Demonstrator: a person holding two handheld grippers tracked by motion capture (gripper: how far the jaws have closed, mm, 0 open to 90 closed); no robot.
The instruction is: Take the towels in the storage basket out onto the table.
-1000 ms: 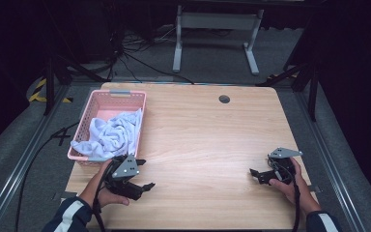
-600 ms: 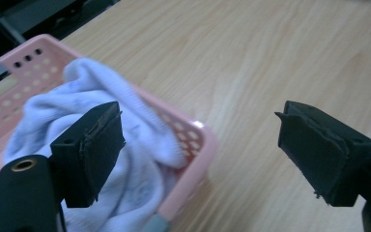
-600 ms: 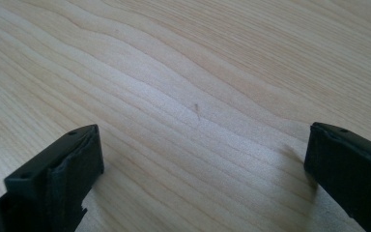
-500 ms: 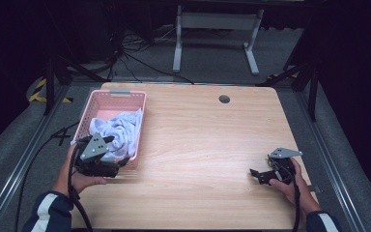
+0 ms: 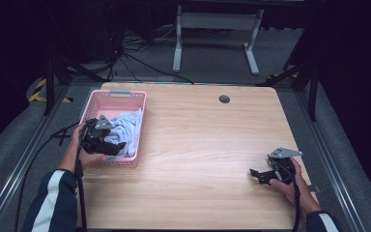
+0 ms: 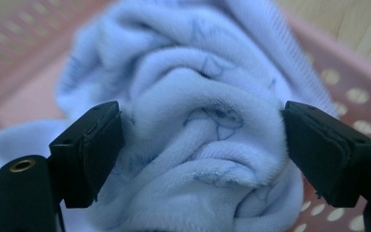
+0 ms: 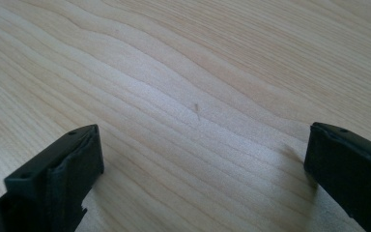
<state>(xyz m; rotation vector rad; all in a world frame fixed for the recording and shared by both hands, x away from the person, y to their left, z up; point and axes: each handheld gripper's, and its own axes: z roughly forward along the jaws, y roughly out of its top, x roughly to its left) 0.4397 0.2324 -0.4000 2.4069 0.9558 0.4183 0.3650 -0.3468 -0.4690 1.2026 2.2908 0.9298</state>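
The crumpled pale blue fleece cloth (image 5: 127,129) is seen inside the pink perforated plastic basket (image 5: 120,96). The left gripper (image 6: 200,145) is held over the basket, jaws spread around a fold. The right gripper (image 5: 260,175), well apart from the basket, is held with jaws wide on the wooden table (image 5: 207,145).

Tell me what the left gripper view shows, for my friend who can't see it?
A crumpled, fluffy pale blue cloth bulges between the two open black jaws of the left tool. It lies in a pink basket with round holes, blurred behind.
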